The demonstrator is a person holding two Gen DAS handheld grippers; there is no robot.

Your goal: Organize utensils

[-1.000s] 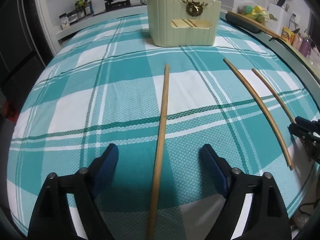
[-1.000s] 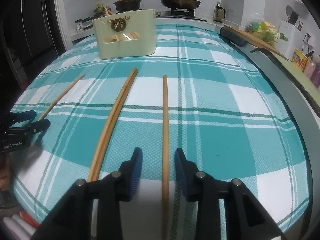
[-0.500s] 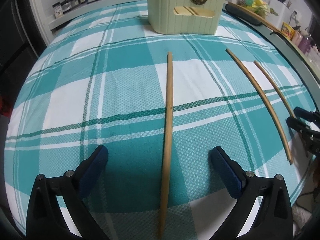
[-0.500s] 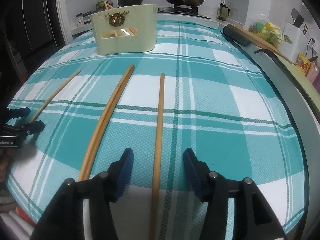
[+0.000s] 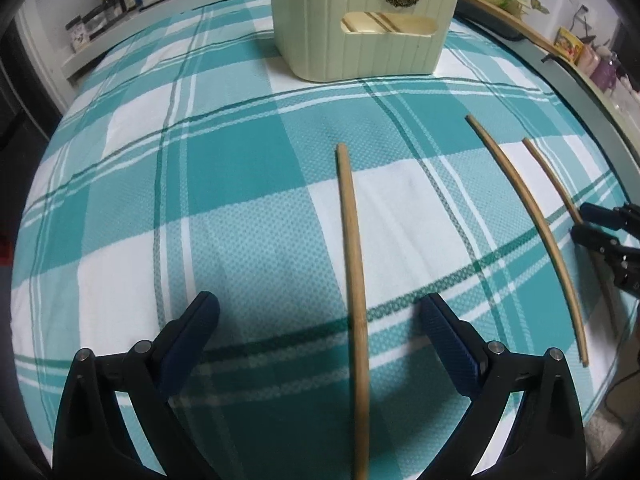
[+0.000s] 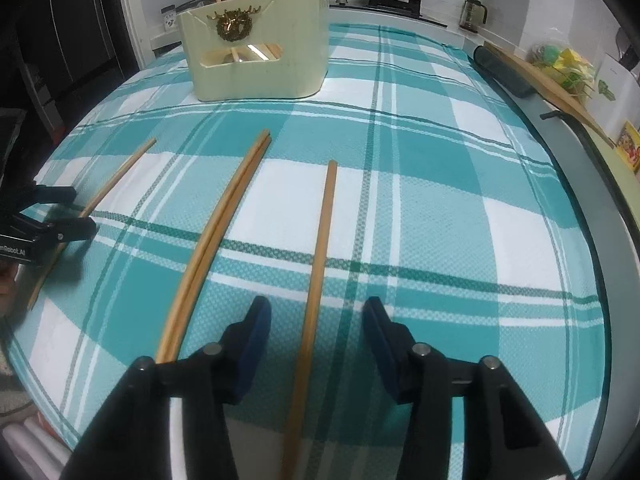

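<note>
Cream holder (image 5: 360, 24) far across plaid desk (image 5: 240, 184), left tool (image 5: 320, 332) wide open astride one chopstick (image 5: 354, 280), right tool (image 6: 316, 332) closing, untouched chopstick (image 6: 316, 280) between its jaws

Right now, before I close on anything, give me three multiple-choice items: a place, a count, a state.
1. Where does the cream utensil holder stand? A) on the plaid tablecloth, beyond the wooden chopsticks B) between the grippers C) on the stove
2. How many chopsticks lie there, by the right wrist view? A) two B) four C) six
3. How is the left gripper? A) shut on a stick B) out of view C) open, astride a lying chopstick
Answers: 1 A, it stands past their far tips; 2 B, a single, a touching pair, a single; 3 C, both pads clear of the stick.
</note>
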